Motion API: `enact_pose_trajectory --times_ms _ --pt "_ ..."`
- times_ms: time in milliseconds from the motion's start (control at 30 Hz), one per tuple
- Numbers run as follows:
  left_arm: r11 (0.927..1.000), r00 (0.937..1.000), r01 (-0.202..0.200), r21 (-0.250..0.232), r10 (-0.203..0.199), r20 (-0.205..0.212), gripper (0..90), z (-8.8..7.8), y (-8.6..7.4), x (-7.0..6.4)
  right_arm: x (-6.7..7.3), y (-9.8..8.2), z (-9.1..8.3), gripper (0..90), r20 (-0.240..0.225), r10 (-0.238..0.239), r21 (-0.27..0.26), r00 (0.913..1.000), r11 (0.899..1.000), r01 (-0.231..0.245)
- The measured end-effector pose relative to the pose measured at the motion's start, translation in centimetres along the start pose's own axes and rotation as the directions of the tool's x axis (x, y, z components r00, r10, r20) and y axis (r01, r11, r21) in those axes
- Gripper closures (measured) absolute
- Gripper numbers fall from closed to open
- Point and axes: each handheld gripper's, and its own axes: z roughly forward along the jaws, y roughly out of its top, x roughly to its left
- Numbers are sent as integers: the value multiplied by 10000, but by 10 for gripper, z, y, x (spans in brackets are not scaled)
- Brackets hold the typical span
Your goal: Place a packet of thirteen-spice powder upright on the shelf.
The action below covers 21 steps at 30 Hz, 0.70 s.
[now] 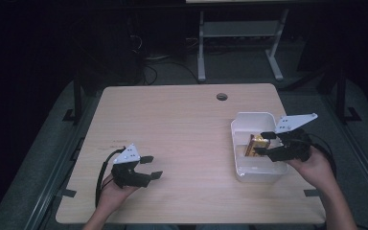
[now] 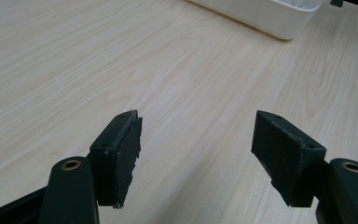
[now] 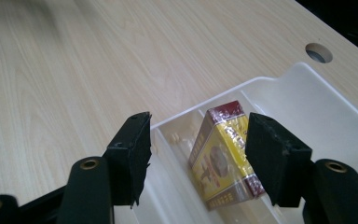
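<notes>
A small yellow and red box (image 1: 257, 145) lies inside a white plastic bin (image 1: 254, 120) at the right of the wooden table. My right gripper (image 1: 263, 142) hovers over the bin, jaws apart. In the right gripper view the box (image 3: 221, 154) rests tilted on the floor of the bin (image 3: 307, 102), below and between the jaws of the right gripper (image 3: 198, 135), and the pads do not press on it. My left gripper (image 1: 152, 166) is held low over bare table at the front left, open, nothing between its jaws. The left gripper (image 2: 198, 126) points across the wood toward the bin (image 2: 270, 16).
A round cable hole (image 1: 222, 97) sits near the table's far edge, also seen as the hole (image 3: 318, 52) beyond the bin. Behind the table stands a white desk frame (image 1: 201, 43) on a dark floor. Cables trail from both grippers.
</notes>
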Motion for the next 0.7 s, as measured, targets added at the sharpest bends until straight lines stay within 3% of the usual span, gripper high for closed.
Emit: enact_pose_trajectory --times_ms 367,700 --pt "10000 10000 -31 -11 31 7 317 0 0 0 22 -10 -14 391 20 -12 -193 10000 9998 12" --pt "10000 10000 8 -7 -9 -17 312 -1 0 1 50 -12 -3 363 -521 -180 -550 9985 9984 152"
